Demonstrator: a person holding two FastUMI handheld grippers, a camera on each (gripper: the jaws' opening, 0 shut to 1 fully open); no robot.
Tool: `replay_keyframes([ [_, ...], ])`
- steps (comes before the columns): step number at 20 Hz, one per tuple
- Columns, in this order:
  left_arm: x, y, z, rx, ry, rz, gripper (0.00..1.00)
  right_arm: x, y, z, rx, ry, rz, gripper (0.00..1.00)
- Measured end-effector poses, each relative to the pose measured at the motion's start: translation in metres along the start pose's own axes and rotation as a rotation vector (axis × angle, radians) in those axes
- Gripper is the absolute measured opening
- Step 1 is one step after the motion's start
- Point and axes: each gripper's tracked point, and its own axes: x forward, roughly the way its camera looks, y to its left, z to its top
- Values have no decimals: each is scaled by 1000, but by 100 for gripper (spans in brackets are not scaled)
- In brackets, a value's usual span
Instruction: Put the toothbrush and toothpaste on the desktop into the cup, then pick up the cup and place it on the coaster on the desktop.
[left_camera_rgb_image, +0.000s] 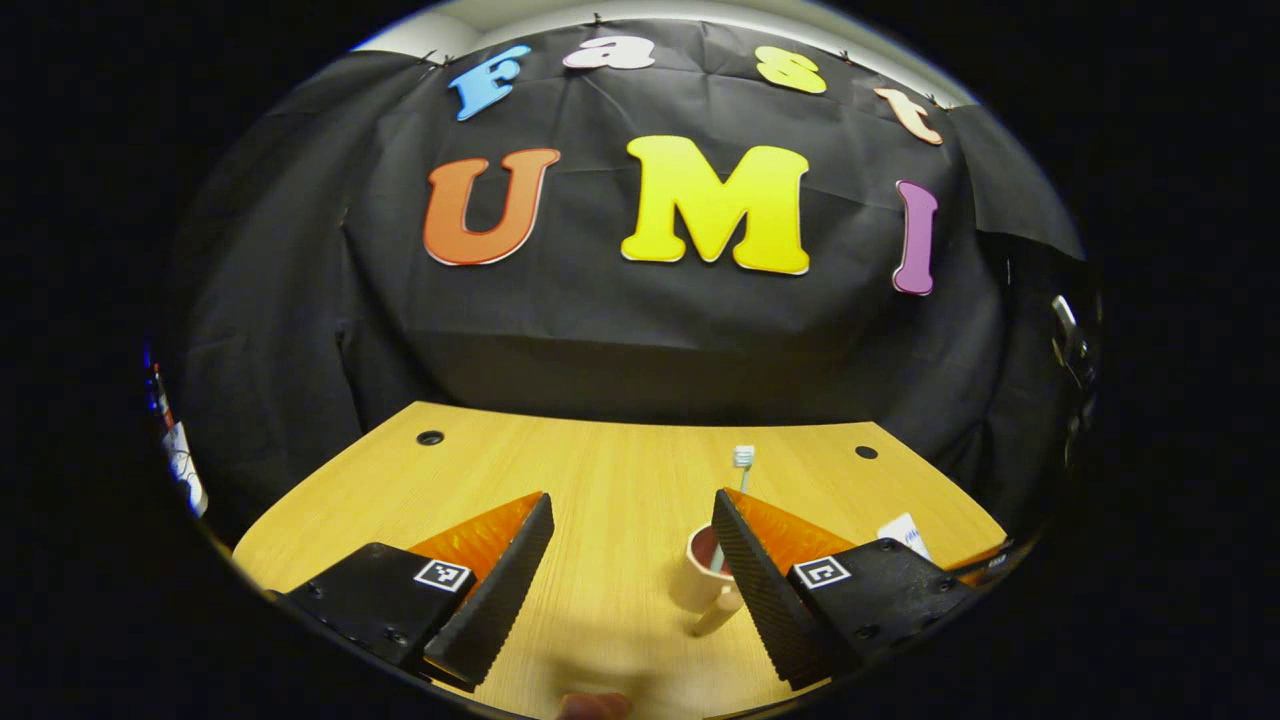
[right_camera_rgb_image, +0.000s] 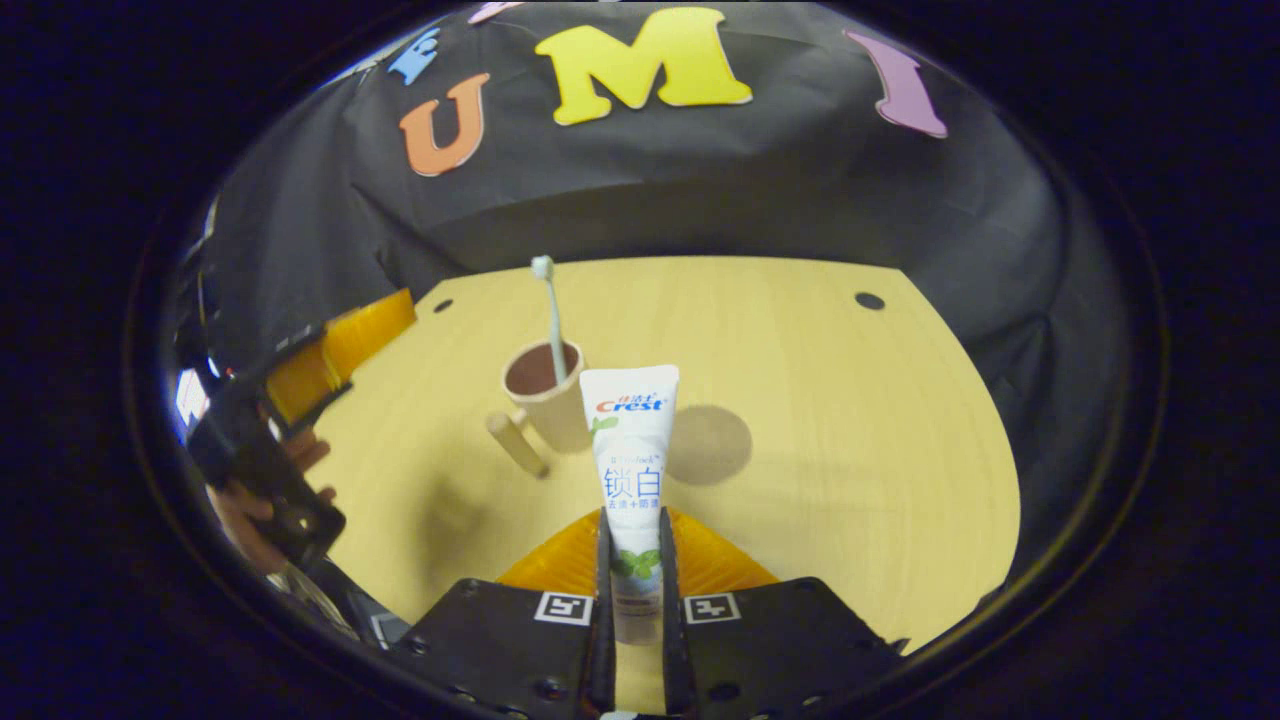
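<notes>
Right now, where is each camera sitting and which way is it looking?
Left gripper view: rides the left gripper, open, facing across the desk at the cup.
Right gripper view: rides the right gripper, shut on the toothpaste, facing the cup and coaster.
Both share the cup, toothbrush and desk.

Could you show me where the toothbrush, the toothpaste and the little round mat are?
toothbrush (right_camera_rgb_image: 552, 320): right gripper view, on its handle above the cup's rim.
toothpaste (right_camera_rgb_image: 632, 450): right gripper view, middle of the tube held upright in the tongs.
coaster (right_camera_rgb_image: 712, 445): right gripper view, centre of the flat round disc.
</notes>
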Motion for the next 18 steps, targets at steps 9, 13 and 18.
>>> replay_keyframes([
  [9,-44,32,-18,-62,56,136,100,74,82,112,-152,-290,91,20],
  [13,-51,39,-23,-70,76,158,100,97,85,113,-176,-276,74,24],
  [18,-52,42,-27,-81,100,167,100,105,82,110,-176,-262,62,30],
])
